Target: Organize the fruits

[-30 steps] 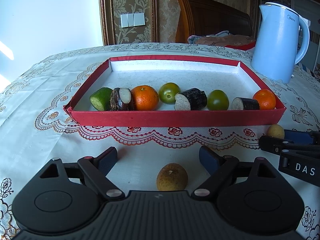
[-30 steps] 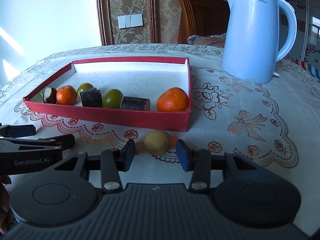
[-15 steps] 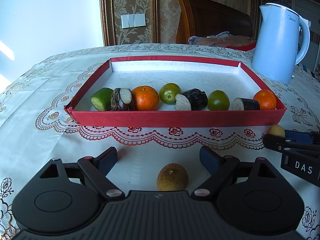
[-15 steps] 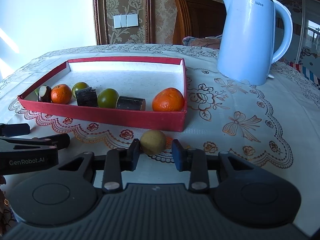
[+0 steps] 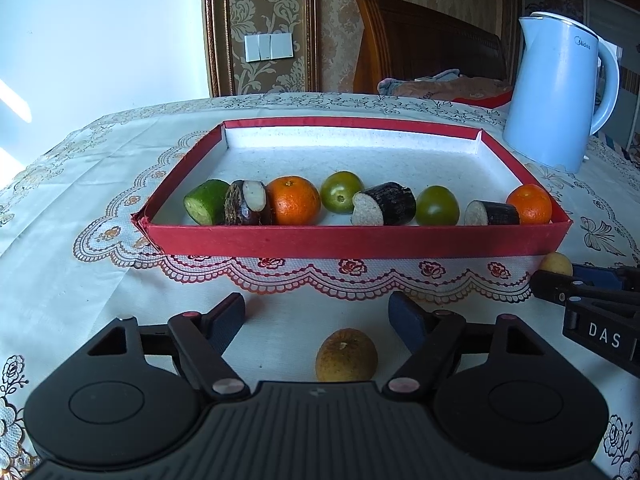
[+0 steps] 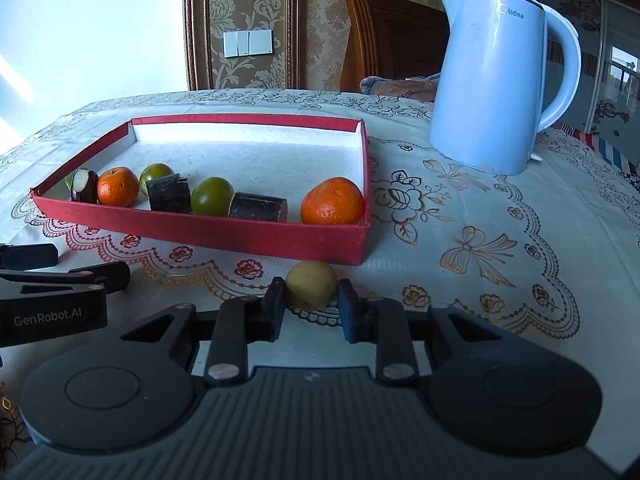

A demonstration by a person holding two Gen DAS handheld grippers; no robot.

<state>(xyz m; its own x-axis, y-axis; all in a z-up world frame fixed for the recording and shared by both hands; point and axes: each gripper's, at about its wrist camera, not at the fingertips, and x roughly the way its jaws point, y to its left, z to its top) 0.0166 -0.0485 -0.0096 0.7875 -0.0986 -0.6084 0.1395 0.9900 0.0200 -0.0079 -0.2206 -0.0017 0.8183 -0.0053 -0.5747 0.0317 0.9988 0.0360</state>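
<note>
Right gripper (image 6: pixel 311 306) closing on yellow fruit (image 6: pixel 312 285) just outside tray (image 6: pixel 224 236), pads about touching; left gripper (image 5: pixel 318 316) closing around brown fruit (image 5: pixel 346 355), still clear; squeeze gently, lift straight.

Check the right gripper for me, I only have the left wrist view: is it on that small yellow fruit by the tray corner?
Observer: The right gripper jaws are closing with the yellow fruit between them; both pads look in contact.
Operator: Lifted?
Observer: No, it looks to be resting on the tablecloth, just in front of the red tray.
Operator: Room at the tray's right end?
Observer: Yes, a gap between the dark cut piece and the orange.
</note>
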